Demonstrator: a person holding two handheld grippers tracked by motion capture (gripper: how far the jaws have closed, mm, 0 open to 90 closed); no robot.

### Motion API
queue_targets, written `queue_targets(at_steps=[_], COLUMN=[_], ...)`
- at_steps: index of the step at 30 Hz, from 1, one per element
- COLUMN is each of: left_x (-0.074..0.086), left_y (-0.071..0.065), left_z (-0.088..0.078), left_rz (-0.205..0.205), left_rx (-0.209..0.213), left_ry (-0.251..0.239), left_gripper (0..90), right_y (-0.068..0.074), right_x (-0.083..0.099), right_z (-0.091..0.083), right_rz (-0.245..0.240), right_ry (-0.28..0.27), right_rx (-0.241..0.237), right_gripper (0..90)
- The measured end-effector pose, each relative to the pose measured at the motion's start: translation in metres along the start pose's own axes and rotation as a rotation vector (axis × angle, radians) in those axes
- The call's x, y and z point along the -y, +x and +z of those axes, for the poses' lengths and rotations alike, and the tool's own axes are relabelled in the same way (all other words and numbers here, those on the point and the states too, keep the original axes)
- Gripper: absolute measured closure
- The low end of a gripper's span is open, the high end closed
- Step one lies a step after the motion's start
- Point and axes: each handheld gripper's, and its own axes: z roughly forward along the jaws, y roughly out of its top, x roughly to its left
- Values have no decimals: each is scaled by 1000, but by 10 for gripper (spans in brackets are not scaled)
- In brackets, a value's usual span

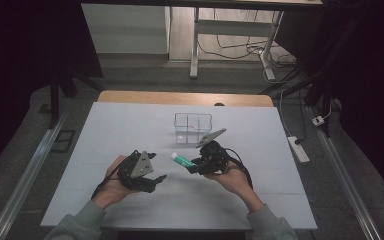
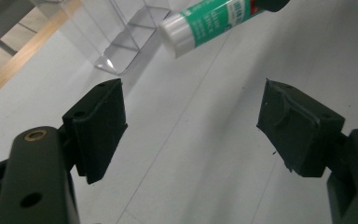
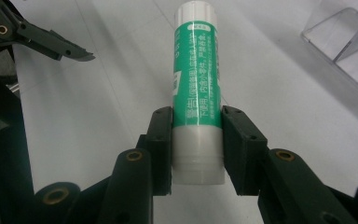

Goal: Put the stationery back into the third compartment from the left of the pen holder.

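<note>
A glue stick (image 3: 196,88) with a green label and white ends is clamped near its base between both pads of my right gripper (image 3: 196,149). From above, the glue stick (image 1: 181,159) points left, held just over the white table by the right gripper (image 1: 198,164). My left gripper (image 1: 156,179) sits to its left with jaws wide apart and nothing between them. In the left gripper view the left gripper (image 2: 191,126) stands open, and the glue stick's white cap (image 2: 205,23) hangs ahead of it at the top.
A clear plastic divided box (image 1: 193,127) stands on the white table (image 1: 130,125) behind both hands; its corner (image 2: 121,42) is near the glue stick. The table's wooden far edge (image 1: 185,97) lies beyond it. Cables trail on the floor at the right.
</note>
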Motion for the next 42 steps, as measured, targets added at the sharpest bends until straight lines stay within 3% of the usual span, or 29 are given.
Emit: queue_targets(at_steps=[4,8,17,20,24,30,35,39,41,42], left_x=[-2,-8,-19,-20,-20,-21,-18,-18,-18,-17], left_y=[-3,-10,-15,-16,-20,-22,-27,-29,-28,-26], left_z=[5,9,17,20,26,31,36,38,38,38], left_rz=[17,77,167,199,254,301,411,426,410,390], left_rx=[7,1,4,10,-16,-34,-38,4,5,6], left_ry=[3,9,19,31,58,82,161,173,173,163], left_gripper=[238,244,274,307,345,426,567,638,650,654], right_y=[0,1,7,8,7,10,9,7,8,7], right_x=[0,-1,-3,-3,-4,-4,-4,-5,-4,-4], right_z=[0,4,15,17,16,17,16,13,13,11], right_rz=[0,-14,-35,-43,-47,-65,-62,-45,-37,-22], right_ry=[5,18,60,69,74,73,69,39,25,-7], right_rx=[-10,-15,-43,-63,-79,-114,-119,-143,-140,-124], right_gripper=[644,644,644,644,644,644,643,639,632,614])
